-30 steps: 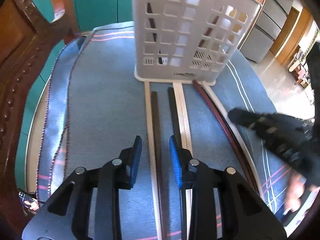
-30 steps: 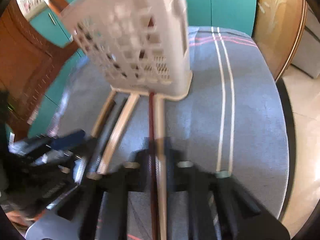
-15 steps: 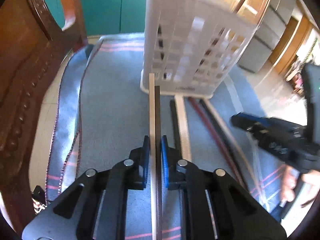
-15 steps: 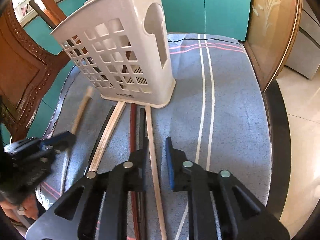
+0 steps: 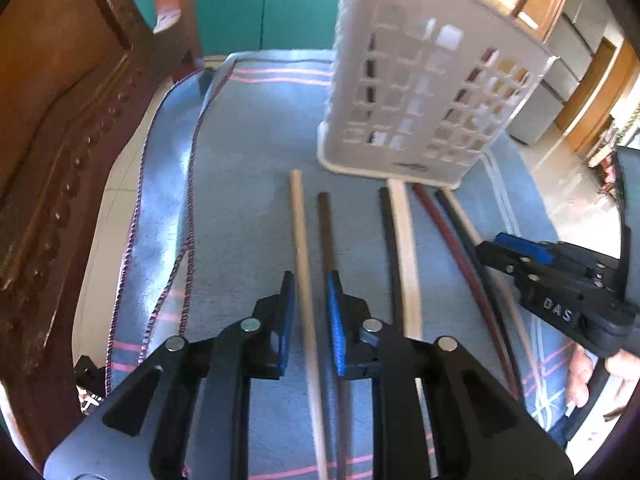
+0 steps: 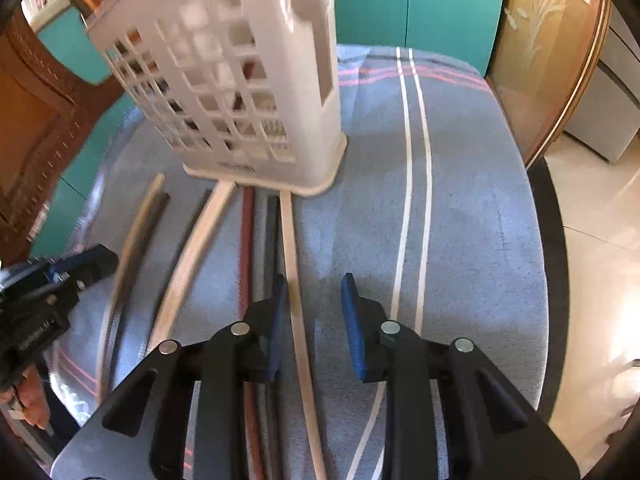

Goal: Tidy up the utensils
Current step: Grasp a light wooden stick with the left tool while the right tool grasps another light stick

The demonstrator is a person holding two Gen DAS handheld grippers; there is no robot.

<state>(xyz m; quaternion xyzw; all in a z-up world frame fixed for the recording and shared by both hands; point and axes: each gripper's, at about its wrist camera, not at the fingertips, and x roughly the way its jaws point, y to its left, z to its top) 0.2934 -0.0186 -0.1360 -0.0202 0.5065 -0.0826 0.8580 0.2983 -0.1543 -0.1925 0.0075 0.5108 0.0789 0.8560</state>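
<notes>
Straddling a pale chopstick (image 5: 301, 248) and a dark chopstick (image 5: 326, 236), my left gripper (image 5: 311, 300) gapes slightly; my right gripper (image 6: 314, 312) spreads wider over another pale stick (image 6: 294, 280) near the white basket (image 6: 256, 80).

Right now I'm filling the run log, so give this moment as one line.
left tool: open over two chopsticks | right tool: open over light chopstick | basket: upright on cloth

Teal cabinets (image 6: 416, 0), carved wooden chair (image 5: 60, 140).
</notes>
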